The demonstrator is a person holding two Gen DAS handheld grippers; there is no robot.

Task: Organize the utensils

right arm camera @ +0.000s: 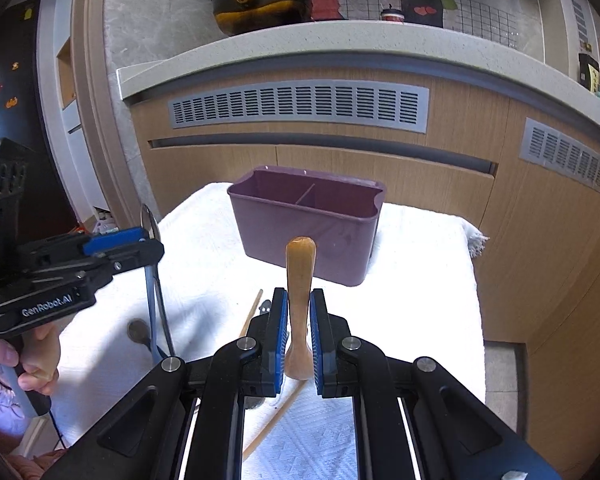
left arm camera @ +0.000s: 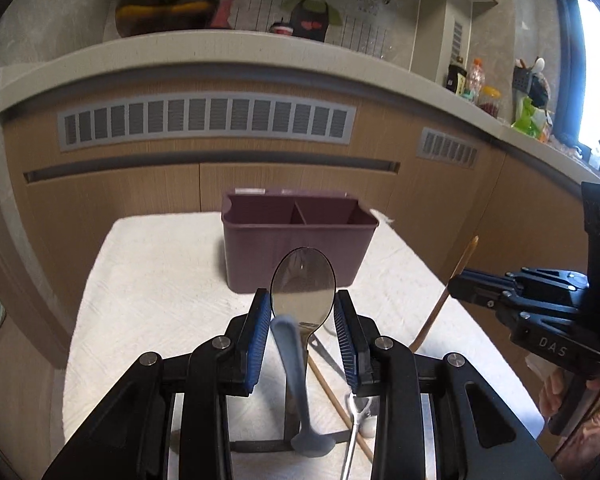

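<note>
My left gripper (left arm camera: 302, 305) is shut on a metal spoon (left arm camera: 302, 284) with a grey-blue handle, bowl pointing up, held above the white cloth in front of the purple two-compartment utensil holder (left arm camera: 296, 236). My right gripper (right arm camera: 299, 304) is shut on a wooden utensil (right arm camera: 300, 280), its rounded handle end up, just short of the holder (right arm camera: 304, 224). Each gripper shows in the other's view: the right one (left arm camera: 456, 286) at the right, the left one (right arm camera: 156, 248) at the left. A wooden chopstick (left arm camera: 336, 400) and metal utensils (left arm camera: 354, 432) lie on the cloth beneath.
The small table is covered by a white cloth (right arm camera: 412, 280). Wooden kitchen cabinets (right arm camera: 300, 152) with grey vents stand behind it. A countertop above bears a black and yellow pan (right arm camera: 260, 0) and bottles. A chopstick (right arm camera: 252, 312) lies on the cloth.
</note>
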